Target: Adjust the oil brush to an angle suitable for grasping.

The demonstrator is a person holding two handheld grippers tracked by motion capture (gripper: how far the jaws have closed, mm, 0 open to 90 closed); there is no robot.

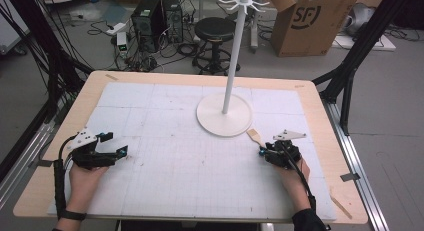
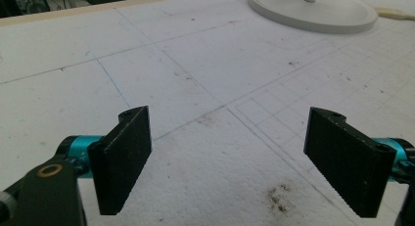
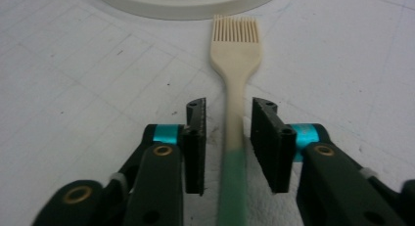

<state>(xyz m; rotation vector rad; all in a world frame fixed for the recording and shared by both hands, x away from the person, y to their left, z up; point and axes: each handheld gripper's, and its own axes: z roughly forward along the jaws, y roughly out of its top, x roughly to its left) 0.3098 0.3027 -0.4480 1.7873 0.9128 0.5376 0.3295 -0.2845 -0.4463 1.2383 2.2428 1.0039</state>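
Two grippers on white mat. Right gripper (image 3: 227,138): jaws narrowed around one brush (image 3: 236,89) handle, small gaps either side, not yet clamped. Brush flat on mat, bristles just beside one stand base (image 1: 224,116). Left gripper (image 2: 230,157): jaws spread wide, nothing between.

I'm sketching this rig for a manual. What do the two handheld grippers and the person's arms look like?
Both the left gripper and the right gripper are black, with teal collars behind flat, rectangular black jaws, brass-coloured pivot rings, and a grey three-cornered plate on top. A black cable trails from each along the forearm. The left wrist wears a black band; the right arm has a dark sleeve.
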